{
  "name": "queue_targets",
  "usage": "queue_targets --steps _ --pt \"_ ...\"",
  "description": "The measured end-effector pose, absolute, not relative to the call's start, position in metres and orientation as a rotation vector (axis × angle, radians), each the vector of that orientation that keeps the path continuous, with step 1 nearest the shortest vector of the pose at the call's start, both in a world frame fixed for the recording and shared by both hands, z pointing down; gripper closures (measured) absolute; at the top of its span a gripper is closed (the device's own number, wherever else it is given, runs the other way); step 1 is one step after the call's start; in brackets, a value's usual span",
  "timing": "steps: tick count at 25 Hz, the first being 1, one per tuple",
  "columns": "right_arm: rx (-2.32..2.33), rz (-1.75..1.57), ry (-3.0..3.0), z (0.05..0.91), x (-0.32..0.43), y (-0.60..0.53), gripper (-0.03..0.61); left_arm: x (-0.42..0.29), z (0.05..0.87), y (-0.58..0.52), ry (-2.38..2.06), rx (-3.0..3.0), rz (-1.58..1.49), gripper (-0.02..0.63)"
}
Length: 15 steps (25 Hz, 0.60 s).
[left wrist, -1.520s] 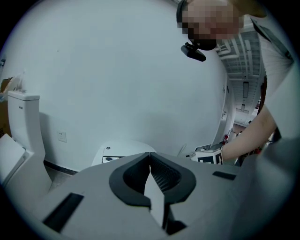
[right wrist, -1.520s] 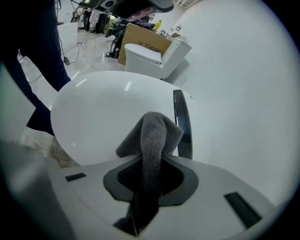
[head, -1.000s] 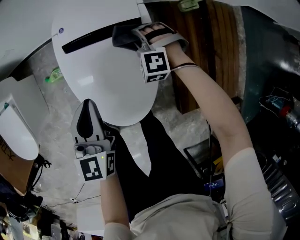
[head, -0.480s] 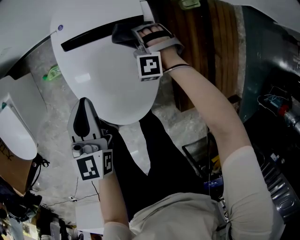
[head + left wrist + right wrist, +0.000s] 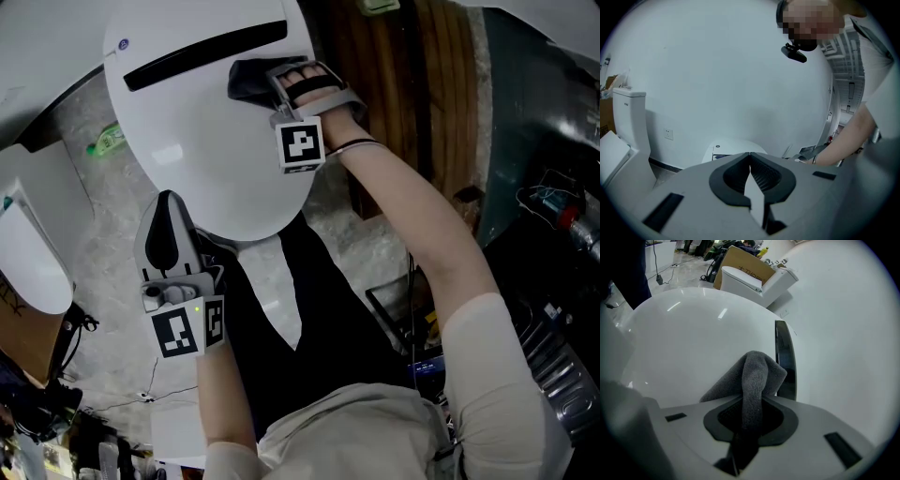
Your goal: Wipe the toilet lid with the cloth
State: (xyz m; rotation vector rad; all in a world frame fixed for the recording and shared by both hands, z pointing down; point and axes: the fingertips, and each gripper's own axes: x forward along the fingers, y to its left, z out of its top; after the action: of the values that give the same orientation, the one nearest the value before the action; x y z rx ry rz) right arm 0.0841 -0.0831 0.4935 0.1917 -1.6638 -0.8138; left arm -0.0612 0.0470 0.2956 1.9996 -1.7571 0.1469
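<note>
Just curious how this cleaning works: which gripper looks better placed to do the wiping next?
Right. The right gripper is shut on the grey cloth, over the white toilet lid. The left gripper is shut on nothing, down at the lid's near edge.

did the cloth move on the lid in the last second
Yes. The cloth was at the right end of the dark slot. Now it lies clear of the slot, further down the lid toward the person.
</note>
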Motion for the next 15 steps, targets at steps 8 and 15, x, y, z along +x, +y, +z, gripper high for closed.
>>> queue_targets --steps 8,15 --pt "0.162 -0.776 -1.677 0.502 0.096 -0.032 0.506 -0.051 0.293 0.067 -1.742 2.022 0.156 0.598" --pt "0.119 -0.736 -1.690 0.513 0.112 0.020 0.506 -0.040 0.291 0.081 -1.734 2.045 0.158 0.598"
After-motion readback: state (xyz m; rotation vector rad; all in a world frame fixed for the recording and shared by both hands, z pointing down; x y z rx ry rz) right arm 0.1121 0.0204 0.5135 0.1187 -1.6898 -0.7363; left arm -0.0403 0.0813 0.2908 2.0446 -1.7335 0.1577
